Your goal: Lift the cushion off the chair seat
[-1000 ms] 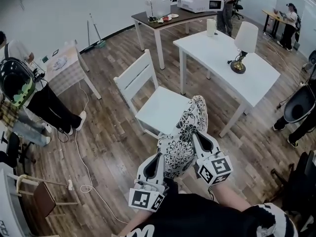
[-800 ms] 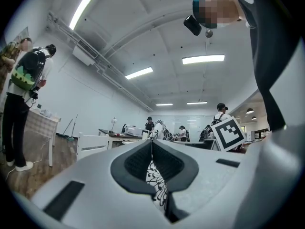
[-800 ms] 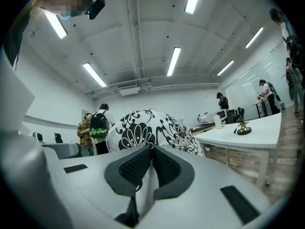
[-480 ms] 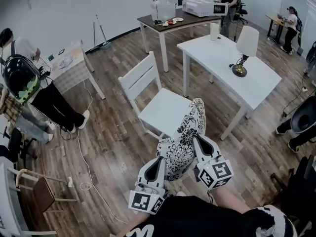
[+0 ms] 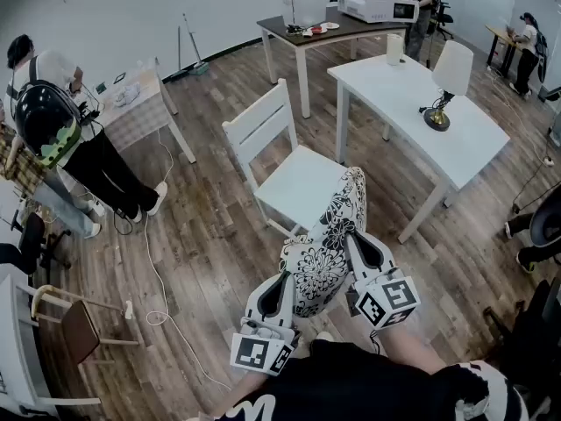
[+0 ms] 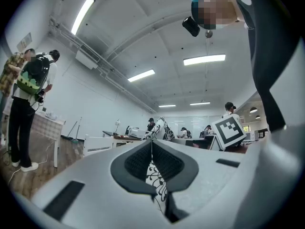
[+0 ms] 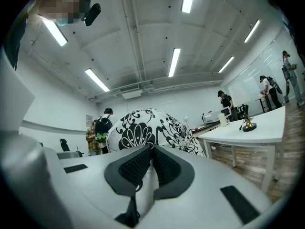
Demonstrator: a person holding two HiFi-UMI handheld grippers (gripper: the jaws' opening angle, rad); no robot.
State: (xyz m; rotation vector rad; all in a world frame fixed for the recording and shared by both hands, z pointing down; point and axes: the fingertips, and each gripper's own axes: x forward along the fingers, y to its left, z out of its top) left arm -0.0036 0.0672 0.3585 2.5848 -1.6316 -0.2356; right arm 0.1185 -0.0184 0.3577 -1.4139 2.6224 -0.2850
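the cushion [image 5: 326, 246] is held up in the air between the two tools, in front of the chair [image 5: 259, 132]. its far end shows over the near edge of the bare seat. the left gripper [image 5: 286, 277] is closed tight on a fold of the patterned cover, and cloth is seen pinched between its dark pads [image 6: 167, 165]. the right gripper [image 5: 352, 240] is likewise closed down on the cover's pale edge at the other side.

the lift is judged to be all but done. for the step to be done well, both pinches should be kept firm and level with each other. only thin cloth is gripped, so the soft filling could sag and pull the cover out. the cushion should be carried clear of the seat's front edge and not dragged along it.

the floor [image 5: 206, 235] is laid in wood planks. a white table [image 5: 394, 86] with a lamp [image 5: 451, 77] on it stands just beside the chair. a dark table [image 5: 277, 32] is seen further back by the wall. a person [image 5: 53, 112] stands at the left, and others are seen far off.
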